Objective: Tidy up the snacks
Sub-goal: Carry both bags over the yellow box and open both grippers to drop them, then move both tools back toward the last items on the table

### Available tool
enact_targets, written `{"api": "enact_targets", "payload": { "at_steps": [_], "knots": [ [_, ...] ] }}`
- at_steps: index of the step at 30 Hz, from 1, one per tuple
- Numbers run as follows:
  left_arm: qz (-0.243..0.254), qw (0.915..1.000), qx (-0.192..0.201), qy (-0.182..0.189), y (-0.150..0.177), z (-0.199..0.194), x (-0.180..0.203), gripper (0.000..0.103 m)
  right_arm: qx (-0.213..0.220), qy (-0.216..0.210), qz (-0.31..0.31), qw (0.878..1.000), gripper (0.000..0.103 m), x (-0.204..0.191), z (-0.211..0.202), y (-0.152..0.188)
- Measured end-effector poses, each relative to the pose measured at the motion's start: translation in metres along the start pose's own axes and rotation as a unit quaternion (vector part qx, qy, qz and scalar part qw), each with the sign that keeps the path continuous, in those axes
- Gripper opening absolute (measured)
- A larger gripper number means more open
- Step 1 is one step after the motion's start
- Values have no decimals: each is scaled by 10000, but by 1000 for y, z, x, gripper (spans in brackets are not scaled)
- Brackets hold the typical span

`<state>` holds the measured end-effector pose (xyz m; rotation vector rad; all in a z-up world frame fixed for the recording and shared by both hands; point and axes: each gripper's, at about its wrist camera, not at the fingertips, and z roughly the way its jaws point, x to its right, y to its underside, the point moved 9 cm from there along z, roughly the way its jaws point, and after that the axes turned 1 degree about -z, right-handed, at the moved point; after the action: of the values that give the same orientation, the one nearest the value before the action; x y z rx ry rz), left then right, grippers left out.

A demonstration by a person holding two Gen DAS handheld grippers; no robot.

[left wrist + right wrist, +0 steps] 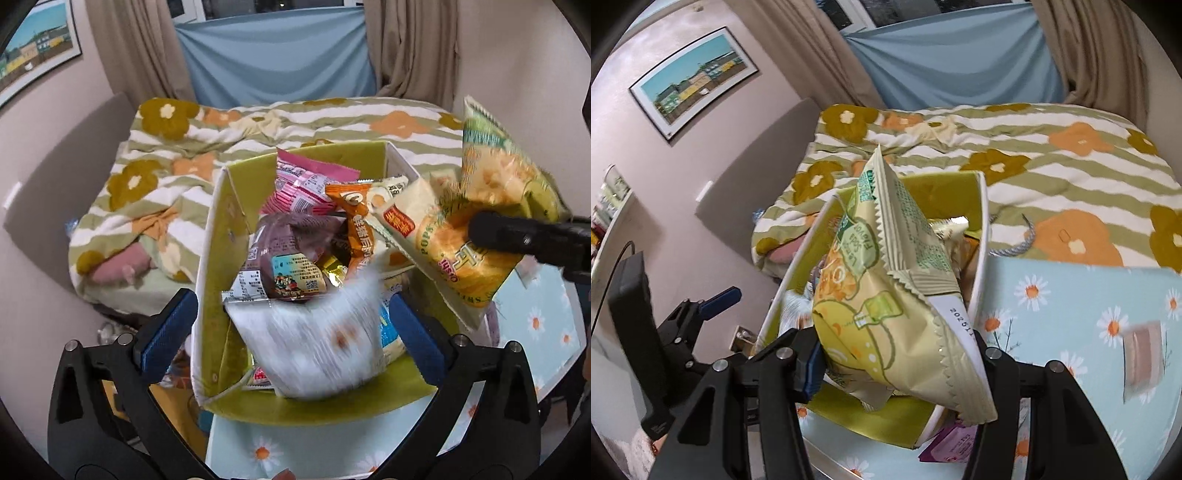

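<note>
Yellow-green popcorn bag [886, 314] clamped in the right gripper [897, 365], held over the storage box [214, 266] rim.

Likely poised to drop among packets already piled inside; the left gripper [291, 325] hangs spread and empty above a motion-blurred white packet [317, 343], whose label can't be read. Box floor is hidden.

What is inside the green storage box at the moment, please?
The green box holds a pile of snack packets: a pink packet, an orange one, a brown one and a blurred white one. Anything beneath them is covered.
</note>
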<state>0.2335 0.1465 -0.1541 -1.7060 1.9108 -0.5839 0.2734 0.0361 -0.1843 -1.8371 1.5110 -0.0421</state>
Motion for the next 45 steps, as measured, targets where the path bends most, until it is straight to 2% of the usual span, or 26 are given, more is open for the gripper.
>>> {"api": "enact_targets", "payload": {
  "at_steps": [4, 12, 17, 19, 20, 21, 23, 29, 34, 40, 45],
  "knots": [
    [-166, 9998, 69, 128, -2, -9, -13, 103, -3, 206, 50, 9998, 52, 0, -3, 4],
    [-449, 9989, 90, -22, -7, -16, -39, 103, -64, 331, -230, 9992, 52, -9, 4, -10],
    [-553, 9984, 91, -106, -12, -18, -43, 103, -233, 207, -357, 9989, 53, -15, 17, -17],
    [-621, 9980, 54, -70, -11, -16, -42, 103, -295, 223, -380, 9986, 58, -17, 25, -18],
    [-628, 9980, 43, -61, -11, -15, -42, 103, -345, 180, -376, 9985, 69, -19, 28, -16],
    [-621, 9980, 41, -62, -10, -15, -41, 103, -365, 151, -362, 9986, 87, -20, 31, -15],
    [-578, 9983, 38, -106, -7, -15, -39, 103, -233, 132, -371, 9990, 103, -21, 29, -15],
    [-644, 9979, 9, -29, 1, -16, -34, 103, 207, 123, -480, 9986, 103, -23, 12, -15],
    [-584, 9982, 97, -14, -5, -24, -33, 103, 341, 154, -492, 9981, 103, -26, -1, -17],
    [-316, 9991, 297, 3, -18, -41, -25, 103, 460, 280, -439, 9976, 103, -29, -25, -19],
    [-114, 9986, 479, 176, -27, -52, -12, 103, 800, 470, -469, 9946, 103, -30, -57, -20]
  ]
}}
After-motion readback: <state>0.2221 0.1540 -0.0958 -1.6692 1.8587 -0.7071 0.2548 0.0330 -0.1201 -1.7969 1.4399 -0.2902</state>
